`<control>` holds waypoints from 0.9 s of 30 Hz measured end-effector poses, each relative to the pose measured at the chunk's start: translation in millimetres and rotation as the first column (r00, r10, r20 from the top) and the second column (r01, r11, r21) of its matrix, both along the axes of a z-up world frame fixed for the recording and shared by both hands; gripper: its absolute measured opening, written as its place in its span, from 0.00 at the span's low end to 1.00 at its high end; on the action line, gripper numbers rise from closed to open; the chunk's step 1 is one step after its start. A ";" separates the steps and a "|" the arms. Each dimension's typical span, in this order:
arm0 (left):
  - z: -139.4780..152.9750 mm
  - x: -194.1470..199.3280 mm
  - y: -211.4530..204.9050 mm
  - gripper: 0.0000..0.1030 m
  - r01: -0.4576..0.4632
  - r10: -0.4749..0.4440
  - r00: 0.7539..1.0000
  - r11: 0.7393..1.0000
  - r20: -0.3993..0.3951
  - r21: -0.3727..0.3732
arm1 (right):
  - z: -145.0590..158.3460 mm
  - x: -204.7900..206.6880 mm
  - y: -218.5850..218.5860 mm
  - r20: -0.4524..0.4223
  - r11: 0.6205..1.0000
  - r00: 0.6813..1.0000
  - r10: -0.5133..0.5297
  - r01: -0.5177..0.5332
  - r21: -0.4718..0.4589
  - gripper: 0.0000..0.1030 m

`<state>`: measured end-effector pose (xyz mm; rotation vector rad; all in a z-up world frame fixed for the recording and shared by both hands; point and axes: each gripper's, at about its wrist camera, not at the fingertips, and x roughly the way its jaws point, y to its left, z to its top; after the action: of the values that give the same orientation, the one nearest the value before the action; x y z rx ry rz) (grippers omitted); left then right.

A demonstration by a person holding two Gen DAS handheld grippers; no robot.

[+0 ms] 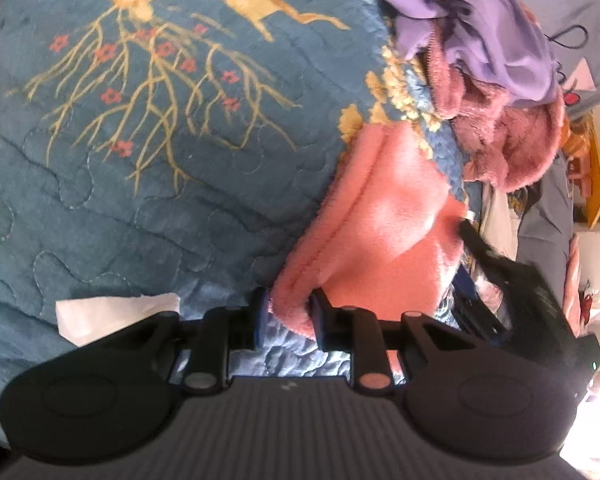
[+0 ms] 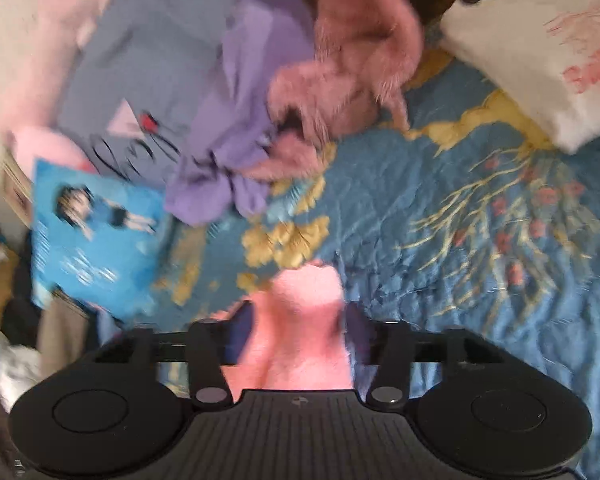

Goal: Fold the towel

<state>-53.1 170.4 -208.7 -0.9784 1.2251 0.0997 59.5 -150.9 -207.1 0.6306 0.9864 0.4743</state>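
Observation:
A fluffy pink towel (image 1: 384, 216) hangs stretched above a blue quilted bedspread (image 1: 148, 184). My left gripper (image 1: 290, 316) is shut on one corner of it, the cloth bunched between the fingers. In the same view the right gripper (image 1: 466, 232) shows as a black shape holding the towel's far end. In the right wrist view, which is blurred, the right gripper (image 2: 300, 320) is shut on a thick bunch of the pink towel (image 2: 304, 320) above the bedspread (image 2: 440, 220).
A pile of clothes lies on the bed: a purple garment (image 2: 244, 120), a furry pink one (image 2: 348, 60) and a white folded item (image 2: 540, 52). A blue printed cushion (image 2: 92, 240) lies at the bed's edge. A white tissue (image 1: 112, 312) rests by the left gripper.

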 end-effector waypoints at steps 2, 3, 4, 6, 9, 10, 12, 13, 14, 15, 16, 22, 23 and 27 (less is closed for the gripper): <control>3.7 -0.3 -1.1 0.25 0.005 -0.005 1.000 1.000 0.015 0.007 | 1.6 -12.2 -8.3 -0.003 1.000 1.000 0.004 -0.004 0.023 0.58; 4.8 -1.0 -0.8 0.25 0.003 -0.003 1.000 1.000 0.023 0.002 | 2.3 -18.3 -12.5 -0.004 0.999 1.000 0.007 -0.006 0.035 0.58; 5.8 -1.8 -0.4 0.25 0.000 0.000 1.000 1.000 0.030 -0.003 | 3.1 -24.4 -16.7 -0.005 0.999 1.000 0.009 -0.009 0.047 0.58; 7.0 -4.4 1.2 0.25 -0.010 0.011 0.999 1.000 0.042 -0.015 | 4.7 -36.6 -25.0 -0.008 0.997 1.000 0.013 -0.013 0.070 0.58; 6.5 -5.4 0.9 0.25 -0.016 0.017 0.998 1.000 0.060 -0.013 | 0.5 -48.6 -23.4 -0.023 0.998 0.999 0.027 -0.025 0.056 0.57; 7.1 -5.0 0.0 0.25 -0.013 0.013 0.998 1.000 0.064 -0.008 | -0.3 -50.3 -22.4 -0.028 0.999 0.999 0.028 -0.027 0.046 0.52; 7.7 -4.5 -1.4 0.25 -0.006 0.006 0.998 1.000 0.068 0.003 | -2.0 -53.6 -20.3 -0.039 0.999 0.999 0.031 -0.030 0.026 0.28; 7.5 -4.2 -2.0 0.25 -0.004 0.003 0.998 1.000 0.067 0.008 | -2.9 -55.3 -19.2 -0.045 0.999 0.998 0.032 -0.031 0.016 0.19; 5.8 -3.2 -2.2 0.25 -0.005 0.005 0.998 1.000 0.063 0.009 | -3.7 -57.0 -18.1 -0.050 0.999 0.998 0.033 -0.033 0.006 0.16; 4.1 -2.2 -2.5 0.25 -0.007 0.006 0.998 1.000 0.059 0.009 | -4.5 -58.7 -17.1 -0.056 0.999 0.998 0.034 -0.035 -0.004 0.15; 2.9 -1.3 -2.7 0.25 -0.007 0.006 0.998 1.000 0.055 0.009 | -5.4 -60.3 -16.0 -0.062 0.999 0.997 0.035 -0.036 -0.014 0.13; -4.3 4.1 -4.3 0.25 -0.009 0.008 0.999 1.000 0.034 0.008 | -5.5 -66.9 -8.6 -0.073 0.994 0.996 0.046 -0.053 -0.091 0.12; -5.6 5.0 -4.5 0.25 -0.009 0.009 0.999 1.000 0.030 0.008 | -5.3 -67.1 -7.4 -0.071 0.993 0.996 0.050 -0.058 -0.106 0.12; -10.3 8.6 -5.6 0.27 -0.010 0.010 1.000 1.000 0.017 0.008 | -17.3 -62.7 -11.1 -0.096 0.994 0.995 0.037 -0.046 -0.096 0.13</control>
<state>-44.5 164.8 -219.0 -0.9768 1.2037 0.1042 -3.2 -162.0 -224.4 0.5489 1.1074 0.4333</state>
